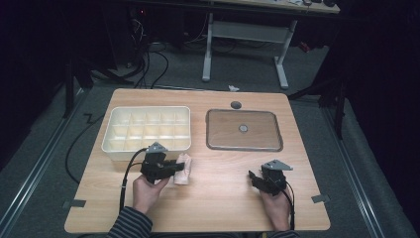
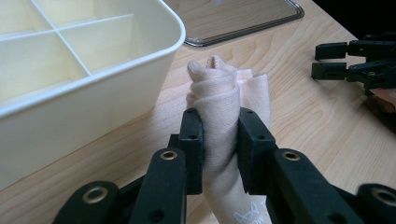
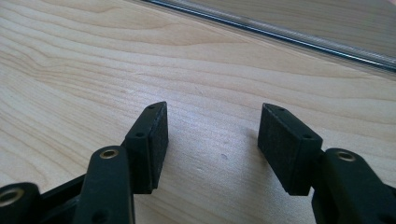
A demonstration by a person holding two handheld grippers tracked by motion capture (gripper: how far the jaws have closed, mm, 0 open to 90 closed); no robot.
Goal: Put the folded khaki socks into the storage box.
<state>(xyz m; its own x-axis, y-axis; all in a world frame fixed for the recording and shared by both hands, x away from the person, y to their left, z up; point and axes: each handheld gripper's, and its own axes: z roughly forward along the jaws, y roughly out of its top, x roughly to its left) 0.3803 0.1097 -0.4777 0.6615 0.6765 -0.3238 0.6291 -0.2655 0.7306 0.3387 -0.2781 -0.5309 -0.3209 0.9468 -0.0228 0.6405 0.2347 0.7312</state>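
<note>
While my left gripper (image 2: 219, 135) clamps its jaws on a rolled pale-pink cloth (image 2: 229, 93) just off the divided white bin's (image 1: 146, 130) near right corner, my right gripper (image 3: 212, 140) rests with jaws apart over bare worktop (image 1: 218, 198) near the front right edge, below the metal tray (image 1: 243, 130).

light: dim surroundings, lit tabletop | focus: soft (near jaws blurred)

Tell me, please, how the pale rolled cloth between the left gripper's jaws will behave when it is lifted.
The rolled cloth is probably soft and floppy: it bulges and creases where the left gripper pinches it. It looks light, so it should lift easily. Its loose folds may unroll or sag.
</note>
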